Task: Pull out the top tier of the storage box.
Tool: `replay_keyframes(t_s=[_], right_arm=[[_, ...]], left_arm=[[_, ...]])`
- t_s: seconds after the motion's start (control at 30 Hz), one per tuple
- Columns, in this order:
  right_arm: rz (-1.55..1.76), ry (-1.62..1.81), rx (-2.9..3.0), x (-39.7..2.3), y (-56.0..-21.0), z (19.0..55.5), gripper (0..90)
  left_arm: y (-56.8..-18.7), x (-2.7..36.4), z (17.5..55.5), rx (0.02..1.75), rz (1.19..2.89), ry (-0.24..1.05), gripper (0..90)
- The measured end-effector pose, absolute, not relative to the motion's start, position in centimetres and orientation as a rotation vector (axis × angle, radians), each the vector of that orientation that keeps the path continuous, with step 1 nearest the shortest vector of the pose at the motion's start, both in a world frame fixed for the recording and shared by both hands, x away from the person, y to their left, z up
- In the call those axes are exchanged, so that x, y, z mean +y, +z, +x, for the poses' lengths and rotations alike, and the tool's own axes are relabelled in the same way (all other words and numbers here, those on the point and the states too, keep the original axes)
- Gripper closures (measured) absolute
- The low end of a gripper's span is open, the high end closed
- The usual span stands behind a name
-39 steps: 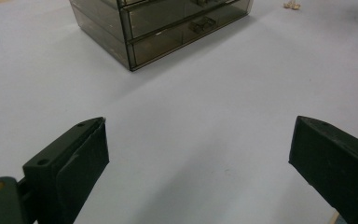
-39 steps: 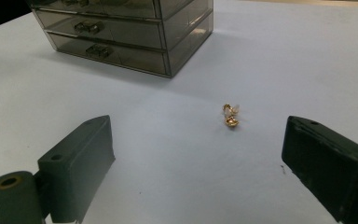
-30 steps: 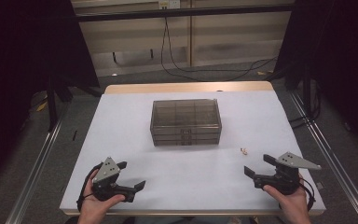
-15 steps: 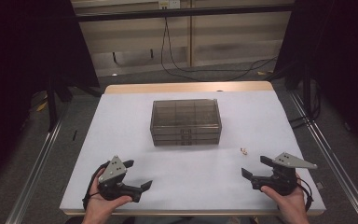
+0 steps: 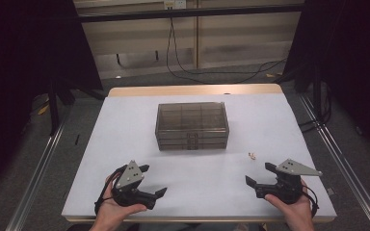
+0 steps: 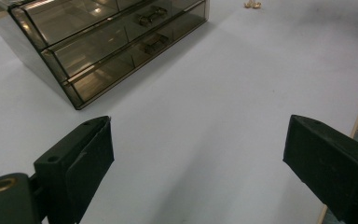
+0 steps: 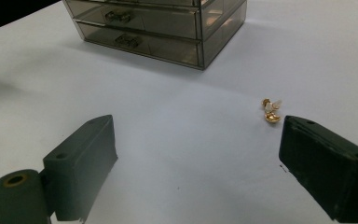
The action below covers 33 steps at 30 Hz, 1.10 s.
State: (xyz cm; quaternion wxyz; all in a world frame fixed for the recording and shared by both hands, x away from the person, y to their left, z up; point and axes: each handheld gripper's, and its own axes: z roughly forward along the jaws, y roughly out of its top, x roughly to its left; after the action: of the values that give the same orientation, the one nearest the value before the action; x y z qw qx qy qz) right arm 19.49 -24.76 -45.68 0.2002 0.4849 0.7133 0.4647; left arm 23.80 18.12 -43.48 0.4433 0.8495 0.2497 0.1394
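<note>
Two hand-held grippers, both wide open and empty, low in the frame.
The left gripper point(image 5: 150, 182) has tilted inward; right gripper point(image 5: 260, 176) sits nearest the gold trinkets point(image 5: 252, 155), below right of the centred drawer box point(image 5: 191, 125).

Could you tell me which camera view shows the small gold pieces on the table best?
The right gripper view: the small gold pieces lie close, just beyond its right jaw, shape discernible. The high view shows a tiny speck right of the drawer box; the left gripper view catches them at its top edge.

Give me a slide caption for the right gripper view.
Open right gripper above the white table, small gold earrings just beyond its jaw, smoked clear drawer box behind.
</note>
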Motion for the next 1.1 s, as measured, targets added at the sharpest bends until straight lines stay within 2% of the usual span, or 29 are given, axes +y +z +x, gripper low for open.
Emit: replay_keyframes(t_s=[0.2,0.4,0.6,0.7,0.77,0.9,0.97,1.1], right_arm=[[1.359,1.326,1.995,-24.7,-45.7,19.4,10.9],[1.361,1.360,1.982,-24.9,-45.6,19.3,10.9],[1.370,1.351,1.998,-24.7,-45.8,19.5,10.3],[1.371,1.356,1.991,-24.8,-45.7,19.5,10.3],[1.370,1.358,1.995,-24.8,-45.7,19.4,10.2],[1.369,1.363,2.005,-24.7,-45.7,19.4,9.9],[1.369,1.364,2.009,-24.6,-45.8,19.5,9.8],[1.367,1.366,2.011,-24.6,-45.8,19.5,9.8]], left_arm=[[-43.2,16.7,24.4,0.605,2.141,0.366,12.5],[-42.8,15.2,25.3,0.581,2.154,0.405,20.3],[-42.3,14.5,25.6,0.530,2.187,0.418,35.2],[-42.3,14.0,25.6,0.498,2.202,0.443,39.0],[-42.4,13.7,25.6,0.479,2.217,0.453,46.2],[-42.1,13.5,25.8,0.447,2.241,0.489,50.7],[-42.0,13.2,26.0,0.435,2.256,0.561,50.6],[-41.9,12.9,26.3,0.399,2.279,0.602,57.2]])
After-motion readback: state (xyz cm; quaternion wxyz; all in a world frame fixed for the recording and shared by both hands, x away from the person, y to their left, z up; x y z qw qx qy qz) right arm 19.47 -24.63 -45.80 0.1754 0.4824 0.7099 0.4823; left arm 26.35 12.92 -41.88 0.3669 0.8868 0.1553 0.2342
